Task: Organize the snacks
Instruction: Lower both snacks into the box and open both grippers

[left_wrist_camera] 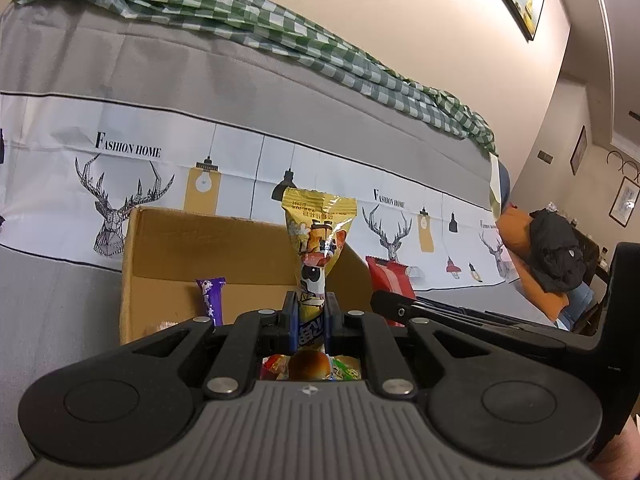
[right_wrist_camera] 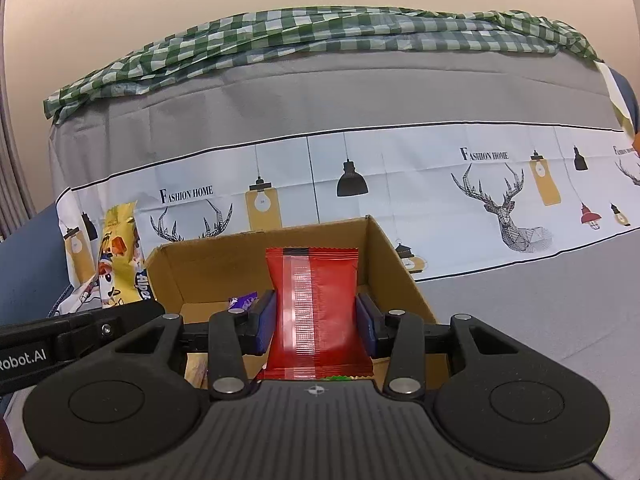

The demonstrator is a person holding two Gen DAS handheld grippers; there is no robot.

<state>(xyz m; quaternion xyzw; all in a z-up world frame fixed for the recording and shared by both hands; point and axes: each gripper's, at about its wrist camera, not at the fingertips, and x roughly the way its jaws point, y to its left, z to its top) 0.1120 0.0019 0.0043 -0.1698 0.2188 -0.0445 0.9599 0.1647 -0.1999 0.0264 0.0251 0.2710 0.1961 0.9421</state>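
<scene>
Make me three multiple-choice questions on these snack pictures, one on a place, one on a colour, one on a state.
1. Where is the purple packet?
A. inside the cardboard box
B. on the checked cloth
C. in a gripper

2. What colour is the packet in the right gripper?
A. green
B. red
C. blue

3. How is the left gripper?
A. open, empty
B. shut on the yellow packet
C. out of view

A: it stands within the box walls.
B: the red packet sits between the pads.
B: both pads pinch it.

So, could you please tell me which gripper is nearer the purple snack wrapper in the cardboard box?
Left. The left gripper is beside the purple snack wrapper; the right gripper sits farther right.
</scene>
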